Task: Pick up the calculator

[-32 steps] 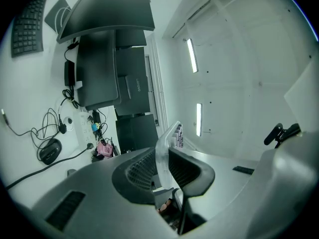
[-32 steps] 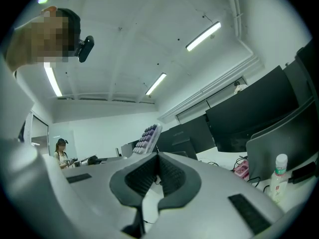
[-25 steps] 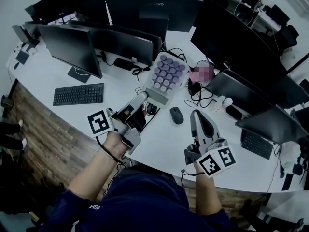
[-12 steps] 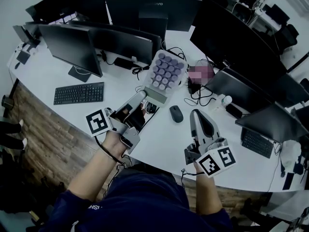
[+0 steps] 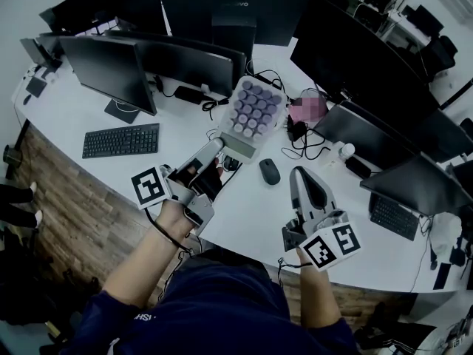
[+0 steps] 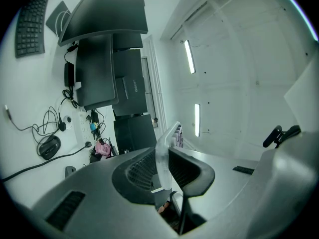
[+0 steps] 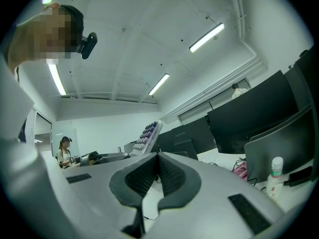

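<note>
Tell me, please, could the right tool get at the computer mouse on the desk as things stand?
Probably yes: the computer mouse lies on bare desk just beside the right tool, nothing between them. Its jaws are together, so they would have to open first.

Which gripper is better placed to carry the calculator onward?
Left: the left gripper clamps the calculator by its edge. The right gripper is shut, empty and apart from it.

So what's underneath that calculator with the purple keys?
The left gripper holds the calculator tilted above the white desk. Cables show beside its left edge; whatever lies directly below is covered in the head view.
</note>
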A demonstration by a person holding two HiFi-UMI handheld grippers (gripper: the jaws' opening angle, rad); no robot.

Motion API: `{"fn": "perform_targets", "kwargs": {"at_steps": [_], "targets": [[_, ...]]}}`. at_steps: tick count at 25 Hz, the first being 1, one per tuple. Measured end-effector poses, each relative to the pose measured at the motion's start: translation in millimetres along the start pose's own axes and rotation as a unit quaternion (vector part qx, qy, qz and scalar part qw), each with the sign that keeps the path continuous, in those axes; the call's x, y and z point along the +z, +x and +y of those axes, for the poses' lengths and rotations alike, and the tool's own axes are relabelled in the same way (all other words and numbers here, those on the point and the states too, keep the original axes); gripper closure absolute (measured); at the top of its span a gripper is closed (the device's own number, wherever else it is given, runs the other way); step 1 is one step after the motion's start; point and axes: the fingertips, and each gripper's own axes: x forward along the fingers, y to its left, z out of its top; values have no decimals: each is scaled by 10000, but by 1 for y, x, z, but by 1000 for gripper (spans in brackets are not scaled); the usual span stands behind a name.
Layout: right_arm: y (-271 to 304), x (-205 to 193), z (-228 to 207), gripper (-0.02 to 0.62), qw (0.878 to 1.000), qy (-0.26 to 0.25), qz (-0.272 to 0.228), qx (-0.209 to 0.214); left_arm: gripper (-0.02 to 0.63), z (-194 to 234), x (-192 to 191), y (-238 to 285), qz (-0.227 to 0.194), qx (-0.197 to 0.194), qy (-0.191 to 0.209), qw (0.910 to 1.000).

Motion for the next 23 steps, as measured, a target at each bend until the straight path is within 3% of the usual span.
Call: {"fn": "perform_targets", "kwargs": {"at_steps": [23], "targets": [[-24,-3,0,592,10000,-22,-36,-60,508,0,-23,-9,5,32,-17,10000]]}}
